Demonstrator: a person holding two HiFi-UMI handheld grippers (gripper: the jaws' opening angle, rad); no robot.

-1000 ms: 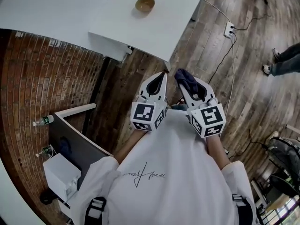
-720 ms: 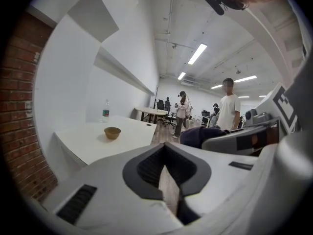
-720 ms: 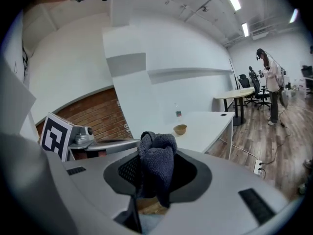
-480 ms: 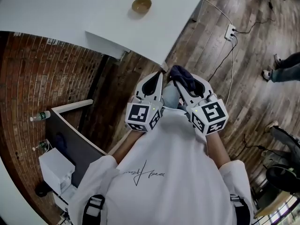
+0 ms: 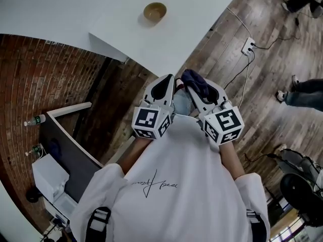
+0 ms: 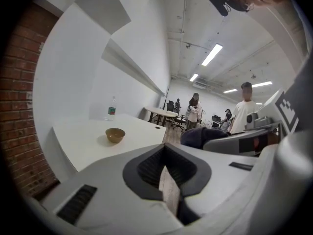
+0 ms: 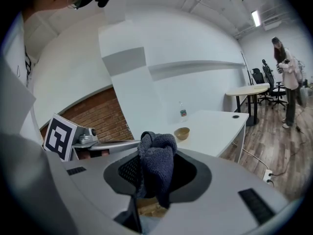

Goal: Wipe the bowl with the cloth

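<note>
- Counting things up: one brown bowl (image 5: 155, 11), one dark blue cloth (image 7: 156, 168), two grippers, and one white table (image 5: 192, 34).
- One plastic bottle (image 6: 112, 107) is standing on that table behind the bowl. In the head view two more bottles (image 5: 31, 121) are lying over at the left edge, beside a dark panel (image 5: 75, 158).
- One power strip (image 5: 247, 46) is lying on the wood floor with its cable trailing off.
- In the left gripper view, two people (image 6: 242, 109) are standing way back in the room.
- The left gripper (image 5: 170, 79) is being held fully closed. Its jaw tips are meeting with nothing between them, so it's carrying nothing and touching nothing.
- The right gripper (image 5: 198, 91) is clamping down on the cloth. The pads are pressing into the bunched fabric, with a wad sticking up above the jaws and a bit hanging below.
- Both grippers are being held side by side in front of the person's white shirt (image 5: 171, 185), over the floor just off the table's corner and pointing toward it.
- The bowl is sitting upright out on the tabletop, well apart from both grippers and not touching the cloth. It looks empty from here.
</note>
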